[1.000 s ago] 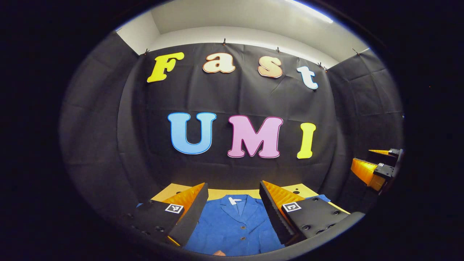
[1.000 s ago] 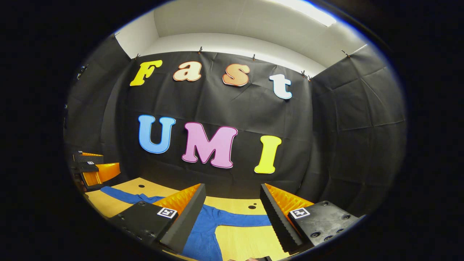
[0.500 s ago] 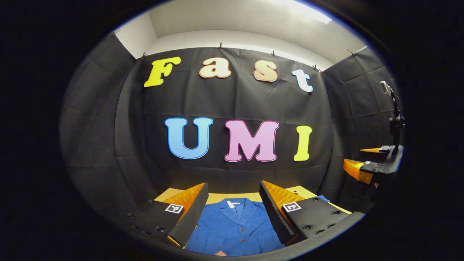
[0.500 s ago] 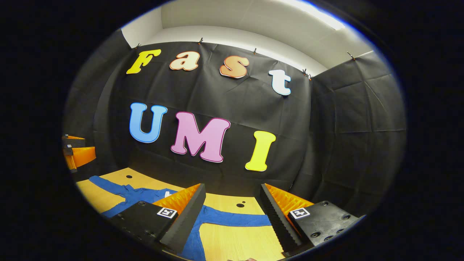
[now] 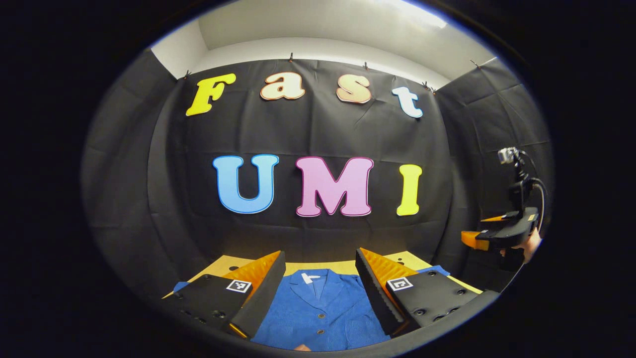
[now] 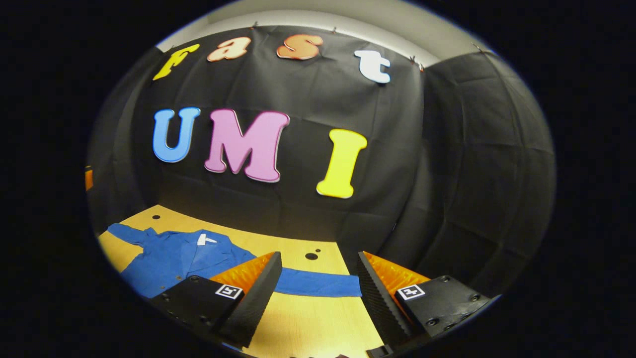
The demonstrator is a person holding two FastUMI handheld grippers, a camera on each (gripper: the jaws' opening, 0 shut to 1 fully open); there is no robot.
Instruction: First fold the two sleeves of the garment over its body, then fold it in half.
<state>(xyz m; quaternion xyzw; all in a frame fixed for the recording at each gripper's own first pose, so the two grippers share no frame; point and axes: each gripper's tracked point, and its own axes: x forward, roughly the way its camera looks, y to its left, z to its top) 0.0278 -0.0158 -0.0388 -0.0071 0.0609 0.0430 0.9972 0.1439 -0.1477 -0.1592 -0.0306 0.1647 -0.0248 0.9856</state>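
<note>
**Both tongs wide above the jacket**

My left tongs (image 5: 320, 283) stand wide open, the blue buttoned cloth jacket (image 5: 318, 308) lying flat between their fingers on the pale wooden bench (image 6: 308, 318). My right tongs (image 6: 318, 288) gape wide too, one outstretched blue sleeve (image 6: 318, 283) crossing between them.

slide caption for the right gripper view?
Open right gripper hovers above the outstretched sleeve of a blue button-up garment lying flat on the wooden table.

Blue buttoned garment (image 6: 174, 256) spread flat on a pale wooden table (image 6: 318, 323)

Its long blue sleeve (image 6: 318, 283) stretches out between the parted orange-and-black fingers of the right gripper (image 6: 318, 293), which holds nothing.
</note>
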